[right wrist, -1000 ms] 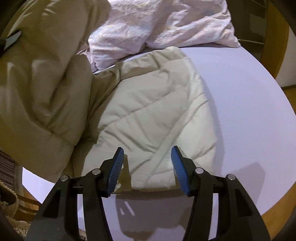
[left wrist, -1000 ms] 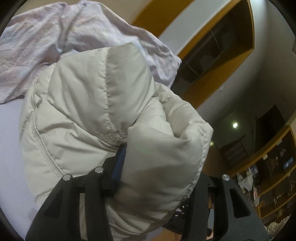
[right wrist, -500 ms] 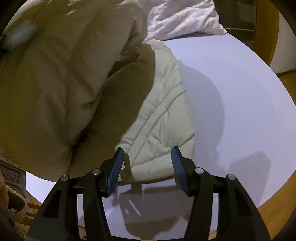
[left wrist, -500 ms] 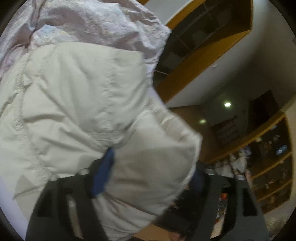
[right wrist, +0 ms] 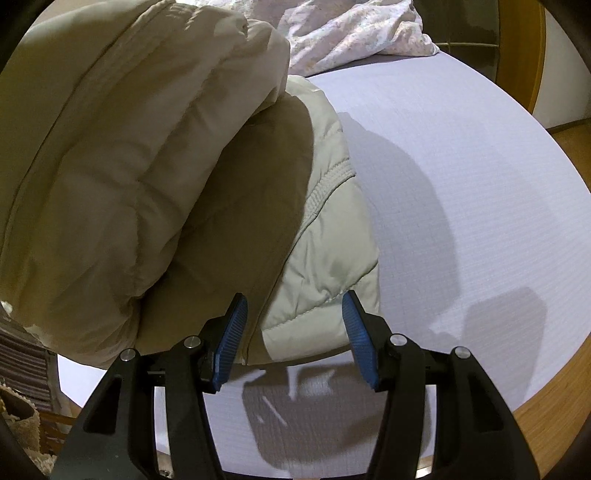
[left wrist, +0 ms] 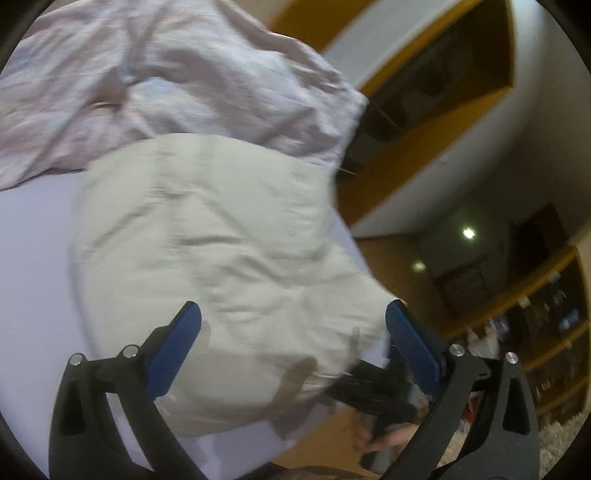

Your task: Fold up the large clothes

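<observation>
A cream quilted puffer jacket (left wrist: 221, 251) lies folded over itself on the round pale lilac table (left wrist: 33, 266). My left gripper (left wrist: 291, 332) is open, its blue pads apart just above the jacket's near fold. In the right wrist view the jacket (right wrist: 147, 166) is a thick bundle at the left, its lower layer lying flat under it. My right gripper (right wrist: 293, 325) is open and empty, its fingers either side of the jacket's near hem, close above the table (right wrist: 461, 184).
A crumpled pale pink patterned cloth (left wrist: 166, 85) lies at the far side of the table, also in the right wrist view (right wrist: 351, 33). Wooden shelving (left wrist: 443, 74) stands beyond. The table's wooden rim (right wrist: 554, 387) is near right. A rug (right wrist: 22, 424) lies below left.
My left gripper has opened and let go of the jacket, which has dropped onto its lower half. My right gripper has stayed open near the hem.
</observation>
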### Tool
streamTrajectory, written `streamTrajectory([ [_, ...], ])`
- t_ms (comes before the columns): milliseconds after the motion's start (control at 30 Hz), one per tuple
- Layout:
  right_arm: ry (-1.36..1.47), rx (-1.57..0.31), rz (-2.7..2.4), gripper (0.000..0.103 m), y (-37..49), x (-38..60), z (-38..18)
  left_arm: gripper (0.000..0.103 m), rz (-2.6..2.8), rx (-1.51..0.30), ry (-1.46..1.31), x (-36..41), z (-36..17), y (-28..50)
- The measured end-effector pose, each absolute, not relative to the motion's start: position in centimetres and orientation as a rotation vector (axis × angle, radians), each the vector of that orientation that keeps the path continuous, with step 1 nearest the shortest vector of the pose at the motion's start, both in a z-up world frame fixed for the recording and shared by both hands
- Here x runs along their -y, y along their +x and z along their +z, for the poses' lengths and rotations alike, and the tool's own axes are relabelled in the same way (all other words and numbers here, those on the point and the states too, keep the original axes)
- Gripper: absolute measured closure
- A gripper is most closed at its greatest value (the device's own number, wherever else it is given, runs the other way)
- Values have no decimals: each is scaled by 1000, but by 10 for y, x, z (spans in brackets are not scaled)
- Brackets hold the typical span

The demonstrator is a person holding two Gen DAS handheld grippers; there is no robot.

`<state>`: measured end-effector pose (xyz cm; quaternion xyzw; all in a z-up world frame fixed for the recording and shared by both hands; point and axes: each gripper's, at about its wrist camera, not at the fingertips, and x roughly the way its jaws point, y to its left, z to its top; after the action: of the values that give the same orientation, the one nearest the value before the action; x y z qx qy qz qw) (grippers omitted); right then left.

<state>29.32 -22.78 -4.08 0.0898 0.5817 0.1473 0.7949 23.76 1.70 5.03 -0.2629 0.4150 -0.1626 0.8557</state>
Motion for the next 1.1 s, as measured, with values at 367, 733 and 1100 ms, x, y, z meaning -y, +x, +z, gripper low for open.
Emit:
streamTrajectory([
  [367,224,-1244,242,46,296,249,-32,3,-95,-922,-499,-54,21,240],
  [733,298,-1201,113,46,294,298,-20,3,-42,-987,-493,-59,-6,254],
  [1100,334,-955,157,46,314,302,67,3,-70,-1012,-527,-47,-23,260],
])
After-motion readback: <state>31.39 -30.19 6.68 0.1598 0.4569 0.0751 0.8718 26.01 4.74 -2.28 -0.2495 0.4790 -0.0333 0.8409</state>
